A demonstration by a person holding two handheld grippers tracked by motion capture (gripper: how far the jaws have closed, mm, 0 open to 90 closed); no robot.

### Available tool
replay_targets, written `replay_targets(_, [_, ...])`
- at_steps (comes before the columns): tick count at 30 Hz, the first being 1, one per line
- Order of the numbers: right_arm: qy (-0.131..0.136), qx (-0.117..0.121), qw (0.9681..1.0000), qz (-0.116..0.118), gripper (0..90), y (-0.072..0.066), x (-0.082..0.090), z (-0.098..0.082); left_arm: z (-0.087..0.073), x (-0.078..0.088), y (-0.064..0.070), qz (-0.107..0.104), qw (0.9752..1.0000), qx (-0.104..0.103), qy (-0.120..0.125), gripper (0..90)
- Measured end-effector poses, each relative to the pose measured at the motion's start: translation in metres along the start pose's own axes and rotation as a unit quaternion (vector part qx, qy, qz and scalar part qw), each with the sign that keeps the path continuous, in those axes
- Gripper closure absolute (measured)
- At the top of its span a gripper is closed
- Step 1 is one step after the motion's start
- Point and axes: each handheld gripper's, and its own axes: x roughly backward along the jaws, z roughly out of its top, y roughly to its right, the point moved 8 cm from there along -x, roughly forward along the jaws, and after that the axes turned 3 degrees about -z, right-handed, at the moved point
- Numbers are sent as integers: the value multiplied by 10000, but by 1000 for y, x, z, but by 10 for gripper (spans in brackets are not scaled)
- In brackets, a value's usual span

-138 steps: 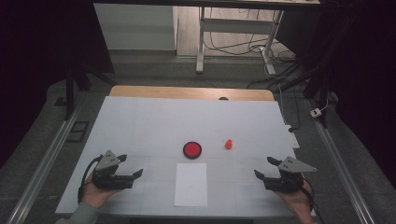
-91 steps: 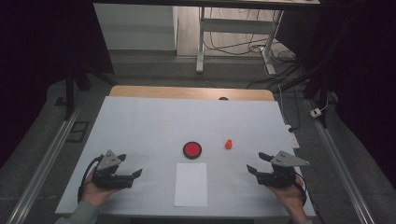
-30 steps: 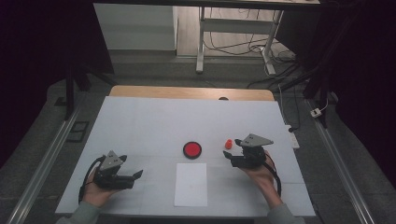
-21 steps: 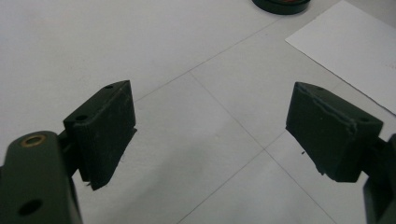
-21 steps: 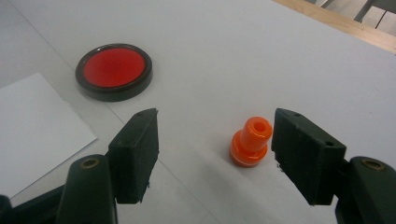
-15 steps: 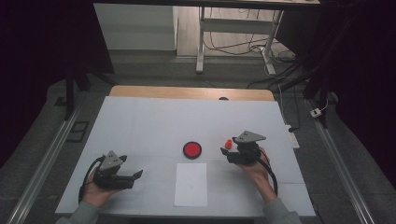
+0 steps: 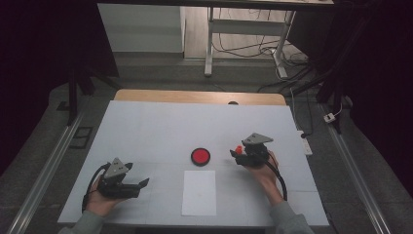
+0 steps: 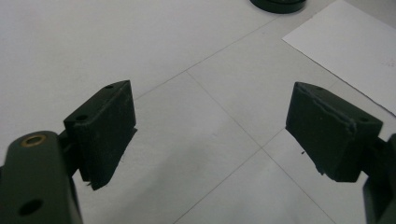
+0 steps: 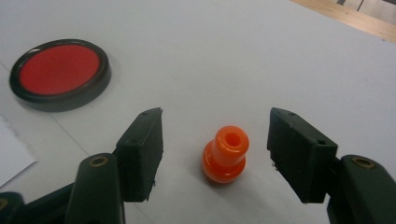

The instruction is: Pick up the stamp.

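1. The left hand-held gripper point(image 7: 139, 185) rests low at the near left of the bench point(image 7: 146, 126); its jaws stand wide apart with bare bench between them, and the left gripper view cuts both off at the bottom edge
2. The white sheet of paper point(image 7: 199, 192) lies flat near the front edge; no writing can be read on it, and the left gripper view catches just one corner of it point(image 8: 355, 46)
3. The right hand-held gripper point(image 9: 215, 147) has just been closing, yet its pads are clear of the orange peg point(image 9: 225, 154) that stands upright between them on the bench, its hollow top facing up
4. In the high view the peg point(image 7: 238, 149) is a small red-orange dot, partly hidden behind the gripper's body
5. The red disc point(image 7: 200, 156) with its dark rim sits just left of the peg, apart from it; no label shows on it
6. Beyond the bench the floor, cables and desk legs fade into darkness and are hard to make out
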Motion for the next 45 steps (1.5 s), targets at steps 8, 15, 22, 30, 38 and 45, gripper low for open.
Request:
replay_targets(8, [-34, -45, 9999, -100, 443, 5, -5, -2, -1, -1, 0, 7, 10000, -5, -22, 161])
replay_targets(15, [-81, -88, 9999, -96, 511, 8, -7, -4, -1, -1, 0, 12, 10000, -6, -25, 161])
replay_targets(22, [-130, -110, 9998, -57, 571, 8, -8, -7, -1, -1, 0, 7, 10000, -8, -33, 161])
replay_targets(30, [-84, -127, 9999, -37, 641, 8, -10, -6, -1, -1, -1, 16, 10000, -9, -36, 161])
replay_targets(38, [-101, -117, 9999, -17, 717, 9, -9, -7, -1, -1, -1, 19, 10000, -13, -32, 161])
replay_targets(45, [27, -121, 9999, 0, 720, 8, -6, -3, -1, -1, -1, 17, 10000, -14, -32, 161])
